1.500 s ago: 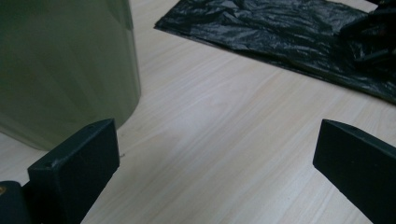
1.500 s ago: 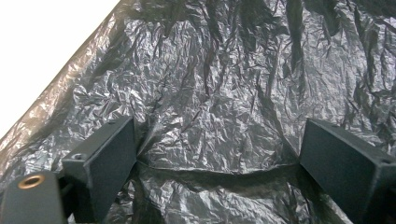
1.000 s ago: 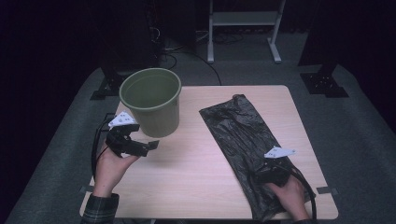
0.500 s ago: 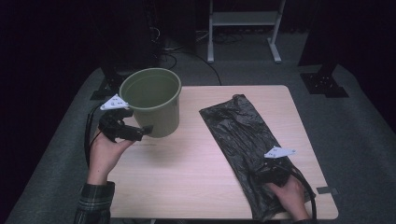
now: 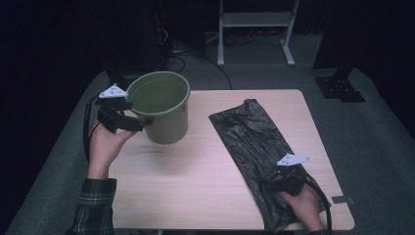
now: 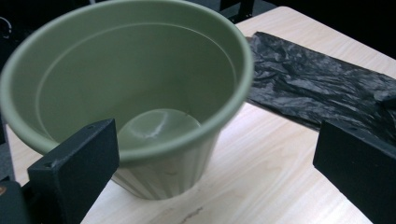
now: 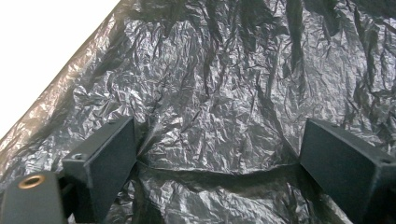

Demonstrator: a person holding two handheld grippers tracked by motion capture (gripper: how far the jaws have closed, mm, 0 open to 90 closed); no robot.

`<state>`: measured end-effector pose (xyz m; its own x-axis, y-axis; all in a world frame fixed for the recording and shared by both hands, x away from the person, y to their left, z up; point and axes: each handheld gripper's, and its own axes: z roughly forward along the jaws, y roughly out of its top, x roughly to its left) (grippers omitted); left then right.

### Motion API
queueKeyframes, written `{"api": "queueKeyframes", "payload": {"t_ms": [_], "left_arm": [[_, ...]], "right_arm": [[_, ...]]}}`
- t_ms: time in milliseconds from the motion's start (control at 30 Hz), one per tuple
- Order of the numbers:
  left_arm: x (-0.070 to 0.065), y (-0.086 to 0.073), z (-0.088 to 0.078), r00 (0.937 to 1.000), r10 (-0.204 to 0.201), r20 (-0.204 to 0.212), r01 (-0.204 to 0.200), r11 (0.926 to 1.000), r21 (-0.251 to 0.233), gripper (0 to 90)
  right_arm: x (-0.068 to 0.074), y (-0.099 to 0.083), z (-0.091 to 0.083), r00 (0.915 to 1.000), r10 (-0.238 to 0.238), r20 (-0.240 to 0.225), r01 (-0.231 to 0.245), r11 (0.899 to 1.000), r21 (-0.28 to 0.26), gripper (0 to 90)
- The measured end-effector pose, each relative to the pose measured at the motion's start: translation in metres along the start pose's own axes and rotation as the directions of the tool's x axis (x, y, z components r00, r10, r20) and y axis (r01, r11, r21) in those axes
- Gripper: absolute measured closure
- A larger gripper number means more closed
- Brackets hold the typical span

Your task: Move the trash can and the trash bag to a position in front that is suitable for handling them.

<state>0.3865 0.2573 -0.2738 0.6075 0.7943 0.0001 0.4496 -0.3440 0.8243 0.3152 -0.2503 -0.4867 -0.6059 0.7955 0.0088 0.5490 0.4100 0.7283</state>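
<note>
An empty olive-green plastic bucket (image 5: pixel 162 105) stands at the far left of the wooden table (image 5: pixel 195 166). My left gripper (image 5: pixel 138 123) is at the bucket's left side, level with its upper wall, and is open. In the left gripper view the bucket (image 6: pixel 140 93) looms close ahead, its near rim just past the left jaw. A crumpled black plastic bag (image 5: pixel 252 139) lies flat, running from the table's middle to its near right corner. My right gripper (image 5: pixel 275 183) rests low on the bag's near end, open. The right gripper view has a fold of the bag (image 7: pixel 210 116) stretched between the jaws.
A white metal stand (image 5: pixel 254 19) is on the floor beyond the table, and a black stand base (image 5: pixel 340 88) lies at the far right. A small grey tape piece (image 5: pixel 342 199) marks the table's near right corner. Bare wood lies between bucket and bag.
My left gripper has moved away from me and slightly left, from in front of the bucket up to its left side. The right gripper, bucket and bag have stayed put.
</note>
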Motion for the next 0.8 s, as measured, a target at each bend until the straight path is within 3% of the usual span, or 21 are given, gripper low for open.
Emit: {"api": "queueKeyframes", "payload": {"t_ms": [367, 800], "left_arm": [[0.032, 0.015, 0.012, 0.9989, -0.033, -0.035, 0.033, 0.9994, 0.009, 0.0], [0.056, 0.013, 0.023, 0.996, -0.04, -0.08, 0.041, 0.9989, 0.02, 0.0]], "right_arm": [[0.0, 0.0, 0.0, 1.0, 0.001, 0.0, -0.001, 1.0, 0.0, 10.0], [0.0, 0.0, 0.0, 1.0, 0.001, 0.0, -0.001, 1.0, -0.001, 10.0]]}}
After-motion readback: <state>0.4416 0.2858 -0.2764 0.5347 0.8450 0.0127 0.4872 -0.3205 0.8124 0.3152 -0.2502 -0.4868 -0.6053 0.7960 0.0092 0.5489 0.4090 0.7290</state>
